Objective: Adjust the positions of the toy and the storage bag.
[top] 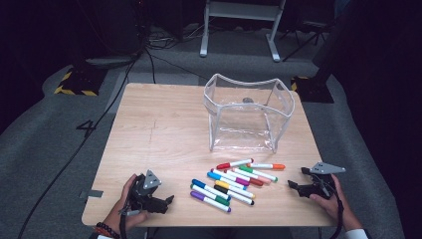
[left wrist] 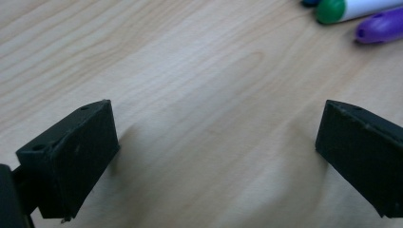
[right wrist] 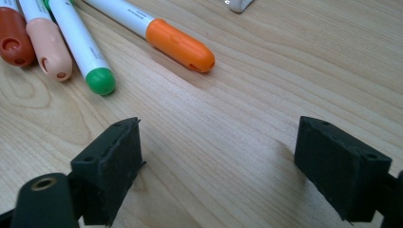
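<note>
Wooden table (top: 159, 134): markers (top: 234, 181) between left tongs (top: 166, 201) and right tongs (top: 293, 185), both released; clear pouch (top: 247, 114) behind.

- Left tongs (top: 168, 200): black body, grey three-cornered plate on top, block-shaped jaws with small screw holes.
- Right tongs (top: 292, 185): same, black cable trailing.
- Left wrist: beaded bracelets (top: 103, 230).
- Right wrist: white cuff (top: 357, 233).

Ten markers (top: 234, 181), one clear pouch (top: 247, 114), two grippers (top: 155, 199).
</note>
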`<state>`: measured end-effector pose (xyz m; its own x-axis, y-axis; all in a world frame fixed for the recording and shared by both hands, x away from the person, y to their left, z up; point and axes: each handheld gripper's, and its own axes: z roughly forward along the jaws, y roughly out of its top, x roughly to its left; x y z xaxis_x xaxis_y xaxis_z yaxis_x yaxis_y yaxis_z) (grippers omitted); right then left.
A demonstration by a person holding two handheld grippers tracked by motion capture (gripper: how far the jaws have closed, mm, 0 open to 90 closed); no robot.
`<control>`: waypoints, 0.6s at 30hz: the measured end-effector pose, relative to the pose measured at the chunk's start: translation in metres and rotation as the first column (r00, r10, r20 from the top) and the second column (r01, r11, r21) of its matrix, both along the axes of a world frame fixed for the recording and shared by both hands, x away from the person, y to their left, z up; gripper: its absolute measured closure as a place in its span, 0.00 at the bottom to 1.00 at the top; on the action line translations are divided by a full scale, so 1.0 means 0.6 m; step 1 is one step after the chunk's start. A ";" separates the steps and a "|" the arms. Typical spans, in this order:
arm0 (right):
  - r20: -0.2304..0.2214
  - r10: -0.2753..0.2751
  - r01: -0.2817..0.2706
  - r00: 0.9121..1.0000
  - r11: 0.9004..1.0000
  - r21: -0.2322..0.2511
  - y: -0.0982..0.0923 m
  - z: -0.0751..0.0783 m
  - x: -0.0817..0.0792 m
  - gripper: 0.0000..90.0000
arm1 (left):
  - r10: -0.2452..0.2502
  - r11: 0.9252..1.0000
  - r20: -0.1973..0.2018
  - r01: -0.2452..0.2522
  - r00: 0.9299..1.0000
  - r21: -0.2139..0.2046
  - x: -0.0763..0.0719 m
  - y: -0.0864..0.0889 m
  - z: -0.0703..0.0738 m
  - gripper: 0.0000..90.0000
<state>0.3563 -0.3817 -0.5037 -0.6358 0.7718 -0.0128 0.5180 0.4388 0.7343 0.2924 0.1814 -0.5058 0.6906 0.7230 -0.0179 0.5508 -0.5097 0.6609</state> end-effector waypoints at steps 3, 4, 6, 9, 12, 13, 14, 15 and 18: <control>-0.010 0.004 -0.004 1.000 1.000 -0.006 0.000 0.001 0.004 0.14 | -0.059 0.998 0.001 0.059 0.998 -0.001 -0.004 -0.013 0.000 0.00; -0.012 0.003 -0.004 1.000 1.000 -0.007 0.000 0.001 0.005 0.15 | -0.067 0.998 0.002 0.067 0.998 0.000 -0.003 -0.019 0.000 0.00; -0.007 0.000 0.000 1.000 1.000 -0.005 0.003 0.003 0.006 0.21 | -0.070 0.998 -0.002 0.070 0.998 -0.005 -0.004 -0.031 0.000 0.00; 0.000 0.030 -0.030 1.000 1.000 0.001 0.010 0.011 0.007 0.25 | -0.065 0.998 0.002 0.065 0.998 0.000 -0.006 -0.049 0.000 0.00; 0.046 0.046 -0.047 0.998 0.999 0.018 0.019 0.024 0.007 0.31 | -0.082 0.997 0.004 0.082 0.997 0.001 -0.007 -0.066 0.000 0.00; 0.056 0.054 -0.055 0.997 0.998 0.028 0.022 0.028 0.009 0.32 | -0.085 0.996 0.003 0.085 0.996 0.001 -0.007 -0.071 0.000 0.00; 0.069 0.067 -0.068 0.995 0.997 0.023 0.025 0.033 0.011 0.33 | -0.090 0.996 0.003 0.090 0.996 0.002 -0.007 -0.076 0.001 0.00; 0.082 0.078 -0.080 0.994 0.997 0.021 0.028 0.037 0.012 0.34 | -0.092 0.996 0.002 0.092 0.996 -0.001 -0.006 -0.081 0.000 0.00; 0.098 0.111 -0.115 0.989 0.993 0.034 0.037 0.049 0.014 0.36 | -0.096 0.995 -0.001 0.096 0.995 0.000 -0.005 -0.091 0.000 0.00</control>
